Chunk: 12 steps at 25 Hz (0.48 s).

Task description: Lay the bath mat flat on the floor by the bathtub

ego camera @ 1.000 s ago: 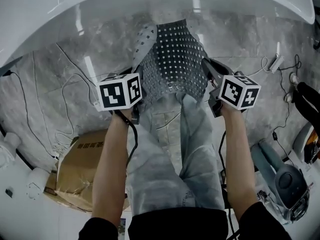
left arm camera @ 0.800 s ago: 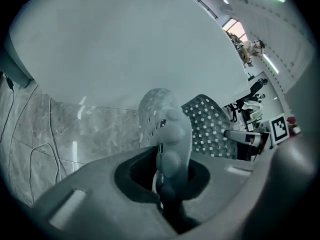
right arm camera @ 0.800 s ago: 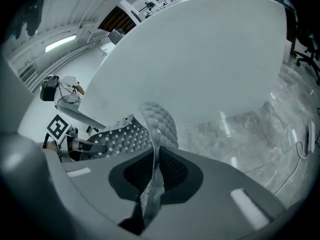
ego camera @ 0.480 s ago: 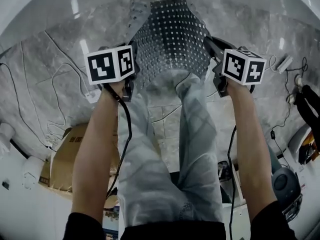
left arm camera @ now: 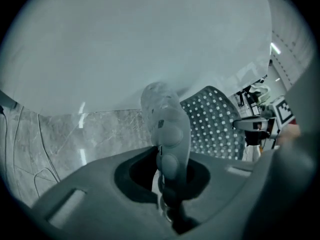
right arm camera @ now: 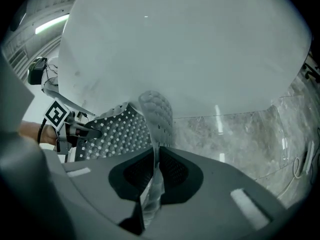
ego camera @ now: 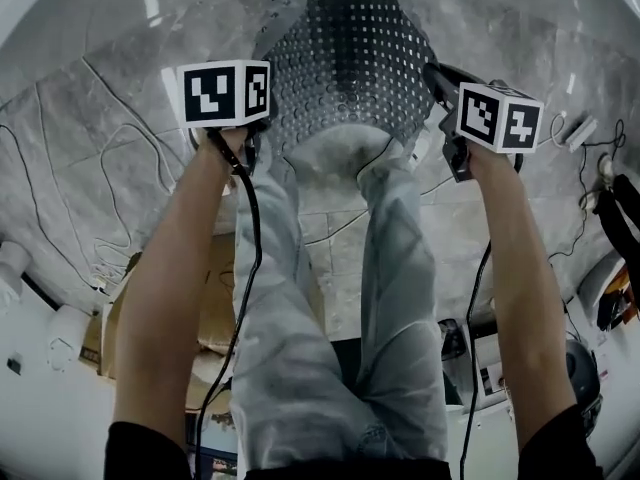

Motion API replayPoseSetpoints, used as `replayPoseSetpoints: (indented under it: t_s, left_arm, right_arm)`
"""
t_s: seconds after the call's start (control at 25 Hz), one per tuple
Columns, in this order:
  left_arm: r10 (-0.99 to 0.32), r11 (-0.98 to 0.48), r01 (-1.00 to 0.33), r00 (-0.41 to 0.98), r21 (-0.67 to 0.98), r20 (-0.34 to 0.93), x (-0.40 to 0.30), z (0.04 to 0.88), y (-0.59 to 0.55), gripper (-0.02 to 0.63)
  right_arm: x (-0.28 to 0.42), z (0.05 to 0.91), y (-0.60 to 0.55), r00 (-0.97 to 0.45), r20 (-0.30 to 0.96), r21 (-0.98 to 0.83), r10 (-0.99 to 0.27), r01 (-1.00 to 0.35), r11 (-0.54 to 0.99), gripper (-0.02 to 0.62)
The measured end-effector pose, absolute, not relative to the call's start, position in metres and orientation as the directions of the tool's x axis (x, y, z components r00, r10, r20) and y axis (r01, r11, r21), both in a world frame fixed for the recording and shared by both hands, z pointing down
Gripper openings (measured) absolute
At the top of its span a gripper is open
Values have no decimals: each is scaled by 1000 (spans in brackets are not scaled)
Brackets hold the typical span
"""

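Viewed from the person's head, a person standing at the foot of a white bathtub (ego camera: 70, 13) holds a perforated grey bath mat (ego camera: 350, 58) stretched between two handheld grippers, each topped by a cube with square markers. The left gripper (ego camera: 258, 138) has the mat's left edge and the right gripper (ego camera: 445, 108) its right edge. The sheet hangs between them in front of the tub's curved side and above the marble-tiled floor (ego camera: 110, 158), not lying on it. Its lower edge ends at the person's legs (ego camera: 395, 268) in pale jeans. The left gripper view shows that gripper's jaws (left arm camera: 167, 181) pressed together on a folded strip of the mat (left arm camera: 165, 119), whose studded underside rises from the jaws while the holed panel spreads away to the right. The right gripper view shows the same on the other side: the jaws (right arm camera: 152, 169) are clamped on a thin fold of the mat (right arm camera: 115, 131), with the left gripper (right arm camera: 70, 126) visible at the sheet's far edge. The tub wall (right arm camera: 190, 49) fills the background of both gripper views. A cardboard box (ego camera: 215, 298) sits on the floor behind the person's left leg.
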<state>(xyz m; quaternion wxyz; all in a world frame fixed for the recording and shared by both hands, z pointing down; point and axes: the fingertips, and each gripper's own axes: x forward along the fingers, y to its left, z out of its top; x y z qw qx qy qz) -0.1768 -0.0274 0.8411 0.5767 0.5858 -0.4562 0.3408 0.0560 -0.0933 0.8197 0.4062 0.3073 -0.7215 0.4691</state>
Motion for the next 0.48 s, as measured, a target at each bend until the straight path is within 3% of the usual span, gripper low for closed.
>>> replayPoseSetpoints:
  t_s: [0.48]
  left_arm:
    - [-91, 72, -947, 307, 314, 947, -182, 898, -17, 32]
  right_arm:
    - [79, 871, -87, -428, 903, -378, -42, -837, 397, 26]
